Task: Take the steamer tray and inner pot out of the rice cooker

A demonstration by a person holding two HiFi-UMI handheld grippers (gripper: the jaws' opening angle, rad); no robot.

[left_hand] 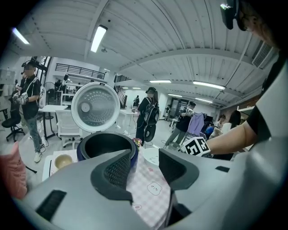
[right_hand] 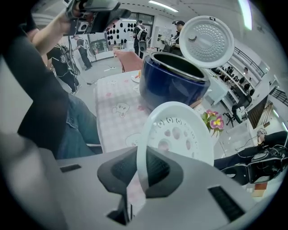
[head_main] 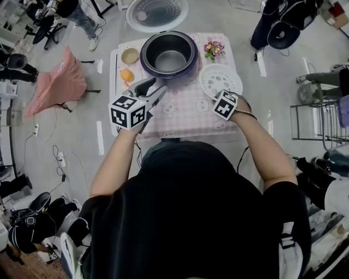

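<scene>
Jaws apart, left gripper faces rice cooker.

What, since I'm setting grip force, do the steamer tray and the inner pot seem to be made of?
Steamer tray: likely plastic. It is white and smooth with a faint sheen, and its thin rim and moulded holes suggest that. Inner pot: probably metal with a dark nonstick-like coating. It looks grey, with a dull satin gleam on its floor. Neither is certain from looks alone.

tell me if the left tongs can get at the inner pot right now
Probably yes: the left tongs are open and empty near the inner pot, the lid is up, and the steamer tray is out, held by the right tongs.
</scene>
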